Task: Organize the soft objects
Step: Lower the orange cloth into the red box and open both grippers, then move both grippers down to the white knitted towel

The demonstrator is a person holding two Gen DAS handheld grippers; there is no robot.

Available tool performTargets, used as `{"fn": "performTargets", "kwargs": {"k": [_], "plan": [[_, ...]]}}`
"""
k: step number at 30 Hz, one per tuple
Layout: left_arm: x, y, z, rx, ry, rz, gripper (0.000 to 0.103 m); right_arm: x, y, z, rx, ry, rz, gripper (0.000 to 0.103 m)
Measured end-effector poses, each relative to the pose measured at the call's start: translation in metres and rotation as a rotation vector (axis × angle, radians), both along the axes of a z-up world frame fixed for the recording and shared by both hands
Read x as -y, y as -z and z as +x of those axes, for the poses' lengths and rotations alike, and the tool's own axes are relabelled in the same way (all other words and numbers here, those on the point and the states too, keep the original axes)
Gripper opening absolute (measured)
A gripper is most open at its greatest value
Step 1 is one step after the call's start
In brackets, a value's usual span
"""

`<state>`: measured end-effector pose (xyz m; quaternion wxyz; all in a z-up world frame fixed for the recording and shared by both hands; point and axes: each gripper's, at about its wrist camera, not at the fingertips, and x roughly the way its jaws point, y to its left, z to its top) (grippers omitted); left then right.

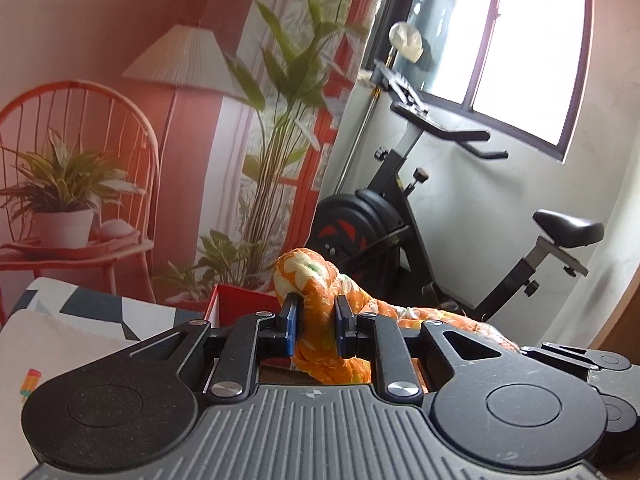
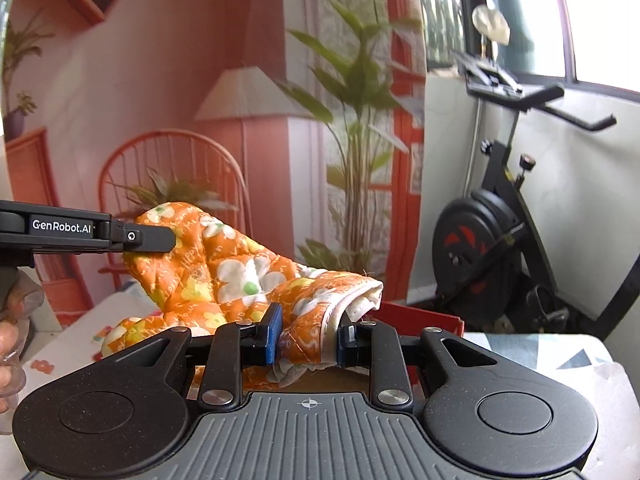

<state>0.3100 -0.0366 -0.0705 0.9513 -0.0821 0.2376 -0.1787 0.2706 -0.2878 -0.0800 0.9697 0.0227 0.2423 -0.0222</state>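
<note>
Both my jaws are clamped on the orange floral quilted cloth: left gripper pinches a bunched end, right gripper the white-edged hem, holding it lifted above the red box and patterned pillows; an exercise bike stands beneath the window.

1. I see a printed backdrop: pink wall, orange chair, lamp, potted plants.
2. Black exercise bike stands against a white wall.
3. Window lets in bright daylight.

Exercise bike, red box
</note>
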Motion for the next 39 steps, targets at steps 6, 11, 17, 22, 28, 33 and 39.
{"fn": "performTargets", "kwargs": {"k": [6,11,17,22,28,33,39], "plan": [[0.009,0.024,0.044,-0.118,0.031,0.044,0.019,0.012,0.019,0.031,-0.108,0.023,-0.035,0.024],[0.014,0.046,0.068,-0.221,0.068,0.099,0.02,0.018,0.038,0.05,-0.205,0.037,-0.04,0.024],[0.004,0.056,0.076,-0.291,0.077,0.12,0.041,0.018,0.048,0.056,-0.278,0.056,-0.032,0.032],[-0.008,0.04,0.054,-0.244,0.1,0.123,0.063,0.018,0.042,0.038,-0.25,0.079,-0.003,0.05],[-0.028,0.025,0.0,-0.171,0.13,0.131,0.085,0.014,0.02,-0.008,-0.092,0.068,0.028,0.069],[-0.044,0.026,-0.048,-0.125,0.147,0.145,0.085,-0.005,0.01,-0.057,0.056,0.017,-0.002,0.072],[-0.055,0.055,-0.099,-0.202,0.152,0.128,0.084,-0.023,0.027,-0.103,0.048,0.003,0.015,0.071]]}}
